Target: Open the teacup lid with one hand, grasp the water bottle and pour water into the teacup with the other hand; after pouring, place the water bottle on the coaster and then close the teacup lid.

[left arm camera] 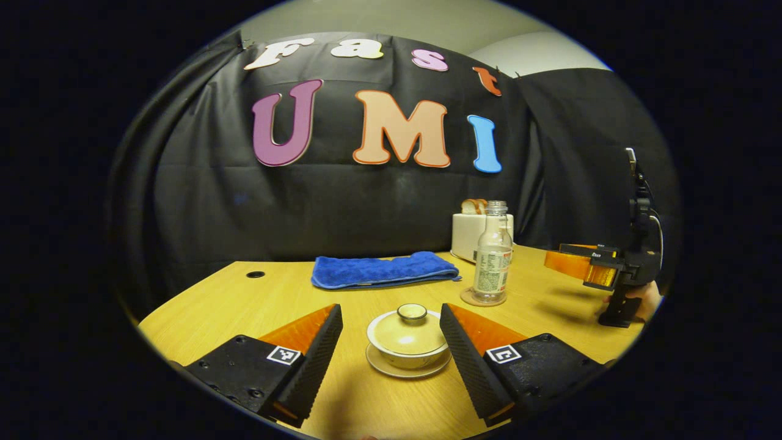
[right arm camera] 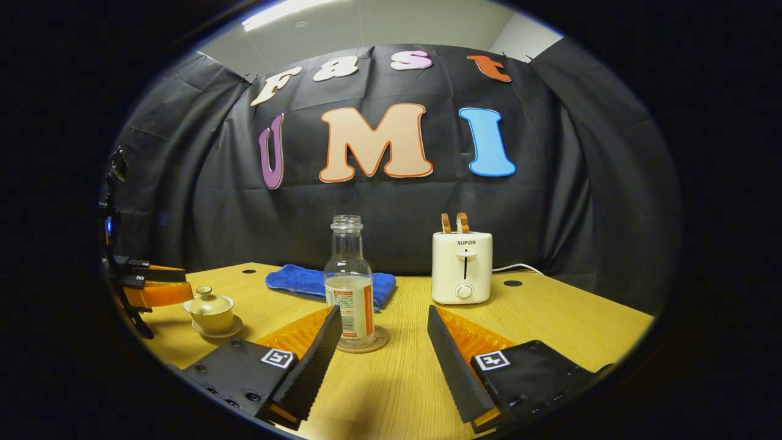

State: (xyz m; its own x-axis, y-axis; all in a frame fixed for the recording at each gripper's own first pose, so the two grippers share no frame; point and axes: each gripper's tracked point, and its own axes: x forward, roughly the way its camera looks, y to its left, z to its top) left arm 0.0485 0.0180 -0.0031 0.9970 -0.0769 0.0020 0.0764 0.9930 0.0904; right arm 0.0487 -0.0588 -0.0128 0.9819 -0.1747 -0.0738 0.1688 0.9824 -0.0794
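In the left gripper view, the left gripper (left arm camera: 391,348) sits low over the wooden counter (left arm camera: 537,305) with its jaws released, spread wide on either side of the teacup (left arm camera: 408,342) without touching it. The teacup stands on its saucer (left arm camera: 406,365) with the lid (left arm camera: 410,327) on, its knob upward. Beyond it, to the right, the water bottle (left arm camera: 492,253) stands upright and uncapped on a round coaster (left arm camera: 482,299). A folded blue towel (left arm camera: 382,270) lies farther back on the left, and a white toaster (left arm camera: 467,235) with bread slices in its slots stands behind the bottle. At the far right, the right gripper (left arm camera: 568,261) hovers above the counter, held by a hand (left arm camera: 641,296).

In the right gripper view, the right gripper's jaws are likewise released and wide apart, holding nothing. The bottle stands just beyond the left finger, near but seemingly apart from it. The teacup sits at the far left edge beside the left gripper.
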